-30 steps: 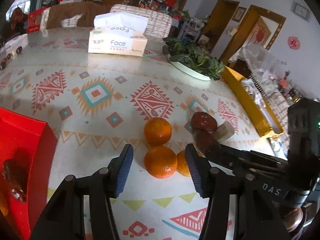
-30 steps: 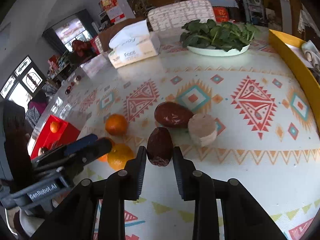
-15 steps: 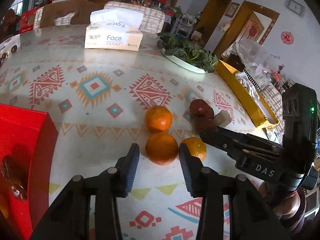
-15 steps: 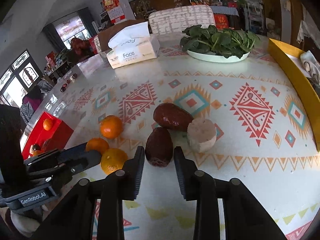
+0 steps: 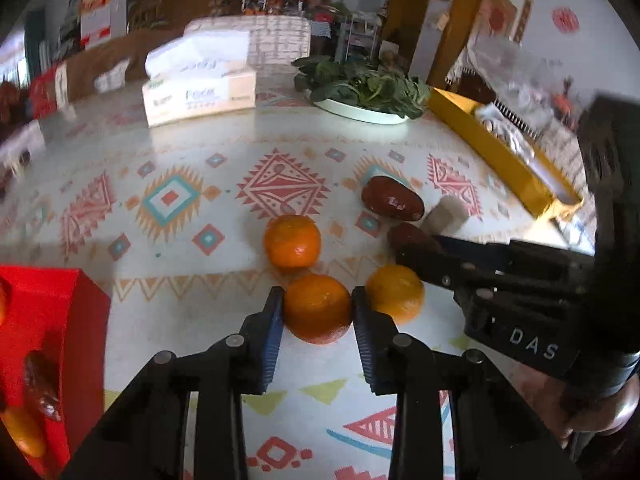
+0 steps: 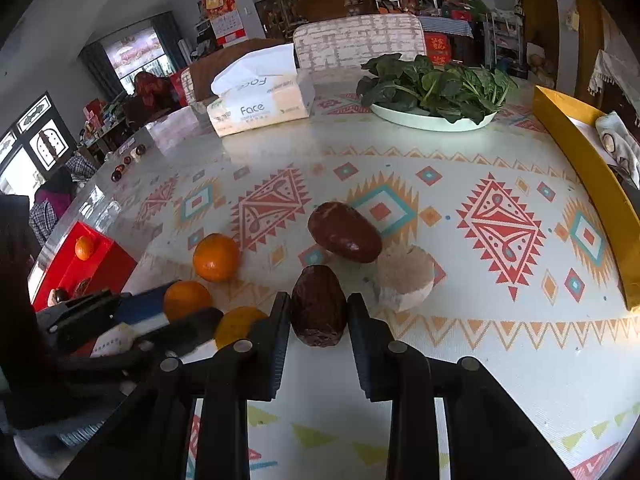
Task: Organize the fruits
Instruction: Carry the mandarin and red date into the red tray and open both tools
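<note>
Three oranges lie on the patterned tablecloth. My left gripper (image 5: pixel 318 304) is shut on the nearest orange (image 5: pixel 318 308), which rests on the table. A second orange (image 5: pixel 293 243) lies just beyond it and a third orange (image 5: pixel 396 293) to its right. My right gripper (image 6: pixel 319 306) has its pads against the sides of a dark red jujube (image 6: pixel 319 305) on the cloth. A second jujube (image 6: pixel 344 232) and a pale round chunk (image 6: pixel 406 278) lie just beyond. A red box (image 5: pixel 44 320) at the left holds fruit.
A tissue box (image 6: pixel 262 106) and a plate of green leaves (image 6: pixel 434 92) stand at the far side of the table. A long yellow tray (image 6: pixel 592 188) runs along the right edge. The right gripper's body (image 5: pixel 512 300) crosses the left wrist view beside the oranges.
My left gripper has moved forward and closed from wide open onto the nearest orange. My right gripper has stayed around the dark jujube, its jaws about as narrow as before.
</note>
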